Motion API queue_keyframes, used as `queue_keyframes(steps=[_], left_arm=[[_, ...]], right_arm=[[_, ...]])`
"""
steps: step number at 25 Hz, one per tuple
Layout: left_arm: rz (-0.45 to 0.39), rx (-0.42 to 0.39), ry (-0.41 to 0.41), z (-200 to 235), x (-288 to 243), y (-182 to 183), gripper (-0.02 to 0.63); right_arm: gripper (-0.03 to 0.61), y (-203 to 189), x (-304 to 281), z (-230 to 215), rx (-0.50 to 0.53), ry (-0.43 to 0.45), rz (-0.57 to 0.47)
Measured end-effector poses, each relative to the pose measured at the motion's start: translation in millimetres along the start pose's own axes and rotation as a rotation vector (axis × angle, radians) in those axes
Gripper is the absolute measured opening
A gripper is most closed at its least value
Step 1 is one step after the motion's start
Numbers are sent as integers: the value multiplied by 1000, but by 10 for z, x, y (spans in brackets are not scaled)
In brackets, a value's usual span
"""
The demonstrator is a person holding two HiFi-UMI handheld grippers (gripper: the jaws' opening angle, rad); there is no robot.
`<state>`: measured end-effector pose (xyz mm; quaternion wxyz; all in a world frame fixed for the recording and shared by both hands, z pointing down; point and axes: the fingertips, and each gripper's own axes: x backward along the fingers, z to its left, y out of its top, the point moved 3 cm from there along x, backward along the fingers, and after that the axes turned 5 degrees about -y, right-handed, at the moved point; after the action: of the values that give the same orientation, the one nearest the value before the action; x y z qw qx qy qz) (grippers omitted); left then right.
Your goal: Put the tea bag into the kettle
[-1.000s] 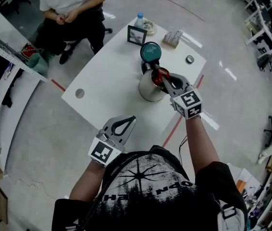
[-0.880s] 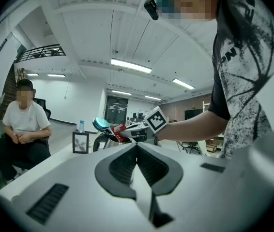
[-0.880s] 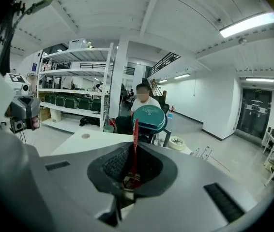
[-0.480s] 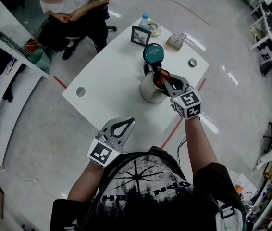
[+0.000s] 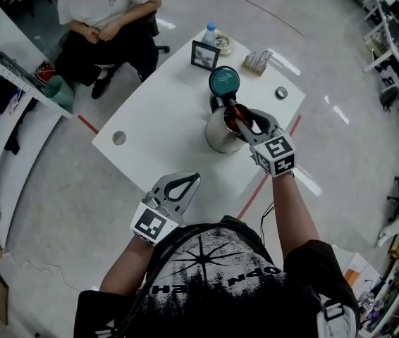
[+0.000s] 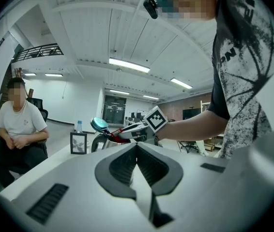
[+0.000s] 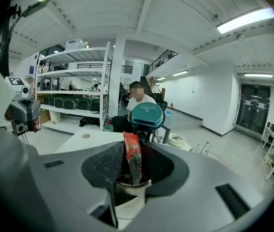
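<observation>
The steel kettle [image 5: 219,134] stands on the white table [image 5: 157,118] with its teal lid [image 5: 223,80] tipped up. My right gripper [image 5: 236,115] hovers over the kettle's mouth. Its jaws have just been opening and now stand apart. The red tea bag [image 7: 132,161] hangs upright between them, close to the left pad, its lower end at the kettle's rim [image 7: 127,190]. My left gripper [image 5: 184,182] rests at the near table edge, shut and empty, pointing level toward the kettle [image 6: 99,138].
At the table's far end stand a small picture frame [image 5: 204,55], a water bottle [image 5: 209,32], a tape roll [image 5: 222,41], a rack of small parts [image 5: 255,62] and a small round item [image 5: 280,92]. A person [image 5: 104,20] sits beyond the table.
The right gripper's jaws have parted around the tea bag, and less red shows at the kettle's mouth. Both hands stayed in place.
</observation>
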<state>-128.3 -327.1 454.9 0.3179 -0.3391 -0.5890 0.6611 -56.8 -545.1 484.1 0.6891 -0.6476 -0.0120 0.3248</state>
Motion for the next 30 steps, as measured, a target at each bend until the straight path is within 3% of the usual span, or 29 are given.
queue_keyframes(steps=[6,8,11,17,20,23,30], left_arm=[[5,-2,-12,-10,4,12,8],[4,-3,-14,-14,9,23,8],[17,-4,-19,-21,26,-10,8],[4,0,-3,-36,31,-4,8],[4,-1,0,-37,35,-6,8],[2,-2,4,-41,43,-3,8],[-11,-7,-36,-56,88,33,8]], right_arm=[[114,-25,-23,72,28,-5,27],[59,-40,-47,113,36,3,40],[30,-49,-56,129,22,6,47],[32,-52,-59,142,11,36,66],[92,-54,-60,141,9,30,62],[97,-64,-55,152,13,32,64],[97,71,108,190,28,-21,13]])
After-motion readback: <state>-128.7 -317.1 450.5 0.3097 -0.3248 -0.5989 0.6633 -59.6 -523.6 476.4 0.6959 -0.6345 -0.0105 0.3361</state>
